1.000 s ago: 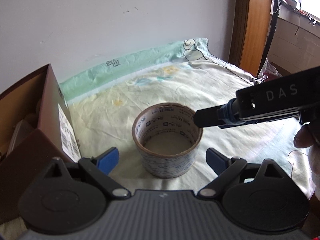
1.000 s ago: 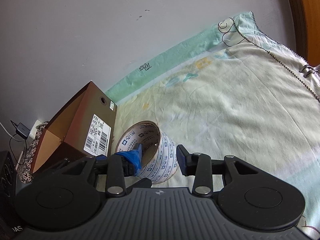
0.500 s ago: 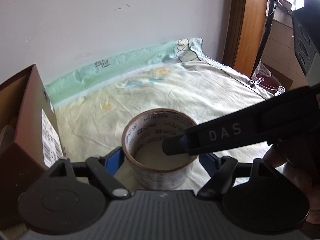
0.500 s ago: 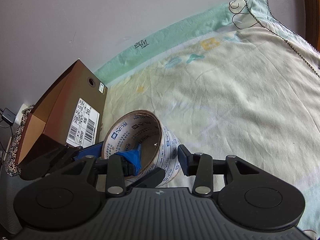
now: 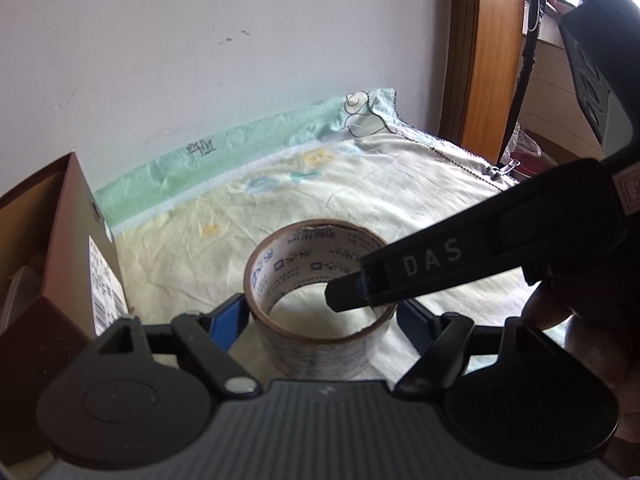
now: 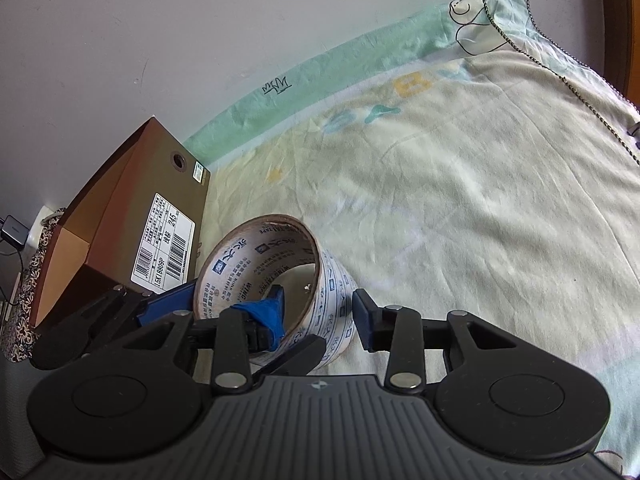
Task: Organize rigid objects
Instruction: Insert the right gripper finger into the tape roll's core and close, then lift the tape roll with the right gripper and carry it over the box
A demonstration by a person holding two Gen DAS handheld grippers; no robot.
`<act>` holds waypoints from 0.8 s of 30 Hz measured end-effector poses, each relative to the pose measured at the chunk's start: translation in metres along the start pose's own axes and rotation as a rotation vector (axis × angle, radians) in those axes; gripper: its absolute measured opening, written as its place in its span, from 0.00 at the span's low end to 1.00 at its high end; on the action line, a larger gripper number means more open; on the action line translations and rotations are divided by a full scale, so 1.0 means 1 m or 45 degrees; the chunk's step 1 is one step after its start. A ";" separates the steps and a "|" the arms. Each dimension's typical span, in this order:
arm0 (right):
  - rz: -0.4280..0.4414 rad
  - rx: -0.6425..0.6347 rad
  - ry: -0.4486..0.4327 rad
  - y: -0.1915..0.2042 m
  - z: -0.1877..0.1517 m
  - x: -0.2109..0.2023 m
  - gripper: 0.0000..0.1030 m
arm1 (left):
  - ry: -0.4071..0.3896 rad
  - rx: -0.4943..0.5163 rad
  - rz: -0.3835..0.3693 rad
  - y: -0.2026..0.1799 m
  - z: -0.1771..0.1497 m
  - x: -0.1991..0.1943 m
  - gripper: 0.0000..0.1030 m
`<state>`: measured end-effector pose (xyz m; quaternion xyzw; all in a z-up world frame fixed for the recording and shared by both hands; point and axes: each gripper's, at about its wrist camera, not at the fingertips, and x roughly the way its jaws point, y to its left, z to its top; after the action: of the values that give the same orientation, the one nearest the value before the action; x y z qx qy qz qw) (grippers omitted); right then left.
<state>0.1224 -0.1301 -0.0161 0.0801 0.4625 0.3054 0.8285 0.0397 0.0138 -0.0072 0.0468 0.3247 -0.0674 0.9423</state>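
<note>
A roll of printed packing tape (image 5: 320, 356) stands on its flat side on the pale bed sheet (image 5: 360, 184). My left gripper (image 5: 322, 312) straddles it from outside, its blue pads (image 5: 232, 316) pressed against both sides. My right gripper (image 6: 318, 304) comes in from the right and its jaws are closing. One blue-wrapped finger (image 6: 272, 312) is inside the roll (image 6: 240, 272) and the other stands just outside its right wall. A gap still shows between the inner finger and the wall. The right gripper's black finger (image 5: 440, 264) crosses the roll's top in the left wrist view.
An open brown shoe box (image 5: 80, 248) with a barcode label (image 6: 164, 252) sits close to the left of the roll, against the wall. A wooden door frame (image 5: 480, 60) rises at the far right. A hand (image 5: 560, 320) holds the right gripper.
My left gripper moved forward and its fingers closed in onto the roll's sides. The right gripper's finger slid from the rim down into the roll.
</note>
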 end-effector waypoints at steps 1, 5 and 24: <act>0.002 -0.007 -0.009 0.001 0.001 -0.004 0.20 | -0.012 0.007 0.005 -0.002 0.000 -0.003 0.76; 0.018 -0.047 -0.073 0.013 0.005 -0.022 0.19 | -0.085 0.031 0.046 -0.007 0.005 -0.021 0.76; 0.258 -0.404 -0.215 0.138 0.036 -0.016 0.19 | -0.302 -0.067 0.328 0.083 0.028 -0.107 0.76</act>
<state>0.0860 -0.0230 0.0729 0.0201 0.3270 0.4484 0.8316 -0.0133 0.1019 0.0846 0.0550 0.2043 0.0575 0.9757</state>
